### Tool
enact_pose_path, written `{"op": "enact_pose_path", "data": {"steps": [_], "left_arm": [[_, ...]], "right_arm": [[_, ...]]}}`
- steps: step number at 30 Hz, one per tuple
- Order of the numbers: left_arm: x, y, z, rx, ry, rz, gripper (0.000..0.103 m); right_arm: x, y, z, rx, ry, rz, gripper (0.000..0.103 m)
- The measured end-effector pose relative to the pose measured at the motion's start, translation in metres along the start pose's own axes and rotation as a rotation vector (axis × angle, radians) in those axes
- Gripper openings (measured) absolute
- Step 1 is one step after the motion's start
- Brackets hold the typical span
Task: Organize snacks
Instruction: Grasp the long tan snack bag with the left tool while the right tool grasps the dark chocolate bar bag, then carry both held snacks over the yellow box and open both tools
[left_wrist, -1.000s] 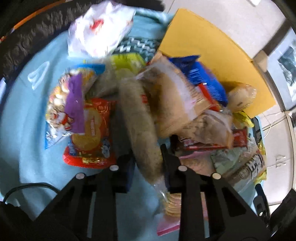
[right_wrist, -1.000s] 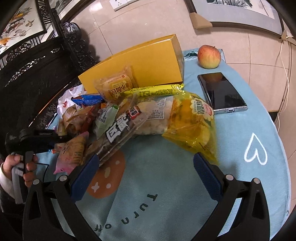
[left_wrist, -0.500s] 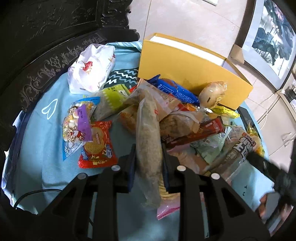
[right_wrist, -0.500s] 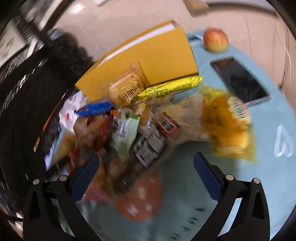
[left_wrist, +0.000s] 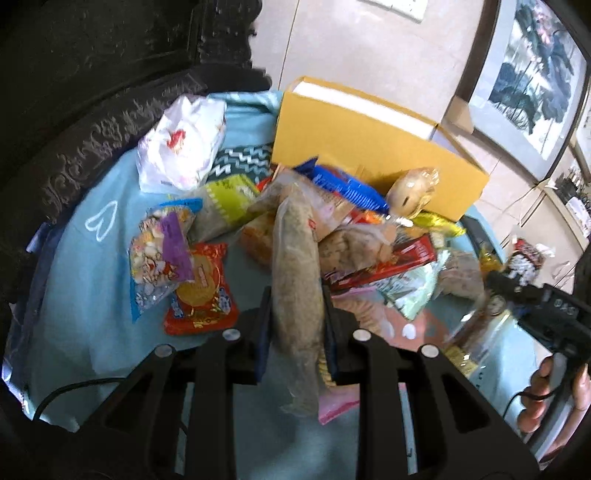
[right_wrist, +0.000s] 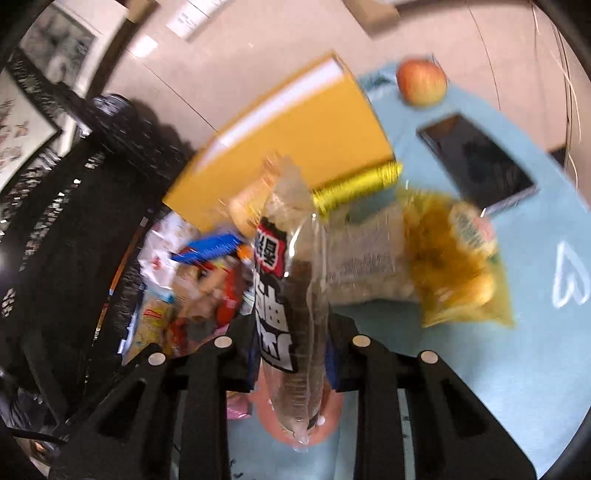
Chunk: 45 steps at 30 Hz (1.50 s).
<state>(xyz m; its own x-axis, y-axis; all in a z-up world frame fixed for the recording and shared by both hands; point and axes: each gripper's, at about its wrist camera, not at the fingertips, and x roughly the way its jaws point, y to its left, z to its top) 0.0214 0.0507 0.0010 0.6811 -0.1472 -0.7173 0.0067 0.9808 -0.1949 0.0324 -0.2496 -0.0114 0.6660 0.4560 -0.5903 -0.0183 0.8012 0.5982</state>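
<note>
We see round table under light-blue cloth (right_wrist: 480, 387), white heart outlines on it. Directly on cloth: yellow box (right_wrist: 295, 136), apple (right_wrist: 421, 83), phone (right_wrist: 476, 162), white bag (left_wrist: 183, 142), snack pile (left_wrist: 351, 236).

Left gripper (left_wrist: 297, 325) clamps a long tan packet (left_wrist: 295, 280) above the blue cloth (left_wrist: 74, 258). Snack pile (left_wrist: 369, 240) fronts yellow box (left_wrist: 369, 147) at far edge.

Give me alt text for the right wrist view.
The right hand-held gripper is clamped on a clear plastic snack bag with a black-and-white label. Behind it, a heap of snack packets lies on a light blue tablecloth before a yellow cardboard box, with a red apple and black smartphone nearby.
</note>
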Motion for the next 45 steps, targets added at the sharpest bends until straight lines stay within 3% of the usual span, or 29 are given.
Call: {"op": "enact_pose_path", "data": {"steps": [6, 9, 15, 21, 23, 25, 26, 27, 28, 29, 31, 33, 35, 37, 42, 45], "left_arm": [[-0.023, -0.017, 0.012, 0.038, -0.04, -0.015, 0.024], [-0.031, -0.034, 0.034, 0.06, -0.047, -0.049, 0.024], [-0.034, -0.09, 0.121, 0.127, -0.127, -0.104, 0.024], [0.034, -0.117, 0.209, 0.075, -0.105, -0.107, 0.024], [0.063, -0.117, 0.225, 0.054, -0.076, -0.108, 0.024], [0.1, -0.114, 0.236, 0.039, -0.02, -0.122, 0.024], [0.118, -0.112, 0.238, 0.032, 0.013, -0.13, 0.027], [0.127, -0.111, 0.24, 0.026, 0.03, -0.129, 0.036], [0.138, -0.109, 0.239, 0.015, 0.05, -0.117, 0.075], [0.142, -0.106, 0.237, 0.003, 0.042, -0.102, 0.095], [0.138, -0.102, 0.233, 0.008, -0.007, -0.103, 0.095], [0.134, -0.101, 0.227, 0.044, -0.007, -0.102, 0.095], [0.124, -0.099, 0.221, 0.067, -0.011, -0.09, 0.095], [0.108, -0.097, 0.214, 0.074, -0.019, -0.09, 0.095], [0.072, -0.101, 0.182, 0.107, -0.019, -0.104, 0.097], [0.056, -0.102, 0.152, 0.152, -0.006, -0.086, 0.097]], "right_arm": [[-0.039, 0.01, 0.011, -0.075, -0.079, 0.05, 0.028], [-0.049, 0.019, 0.03, -0.099, -0.121, 0.065, 0.028], [-0.066, 0.032, 0.108, -0.112, -0.276, 0.09, 0.028], [-0.033, 0.052, 0.186, -0.162, -0.472, -0.004, 0.028], [-0.012, 0.057, 0.201, -0.206, -0.485, -0.073, 0.029], [0.027, 0.061, 0.214, -0.26, -0.438, -0.151, 0.032], [0.05, 0.062, 0.219, -0.295, -0.378, -0.211, 0.036], [0.064, 0.061, 0.221, -0.318, -0.335, -0.253, 0.053], [0.077, 0.061, 0.222, -0.341, -0.299, -0.305, 0.068], [0.082, 0.058, 0.219, -0.344, -0.293, -0.33, 0.068], [0.076, 0.048, 0.215, -0.319, -0.294, -0.288, 0.068], [0.057, 0.035, 0.209, -0.268, -0.296, -0.231, 0.069], [0.04, 0.025, 0.2, -0.225, -0.287, -0.182, 0.078], [0.019, 0.02, 0.184, -0.201, -0.276, -0.13, 0.099], [-0.03, 0.01, 0.141, -0.176, -0.289, -0.104, 0.102], [-0.037, -0.014, 0.11, -0.082, -0.231, -0.095, 0.102]]}}
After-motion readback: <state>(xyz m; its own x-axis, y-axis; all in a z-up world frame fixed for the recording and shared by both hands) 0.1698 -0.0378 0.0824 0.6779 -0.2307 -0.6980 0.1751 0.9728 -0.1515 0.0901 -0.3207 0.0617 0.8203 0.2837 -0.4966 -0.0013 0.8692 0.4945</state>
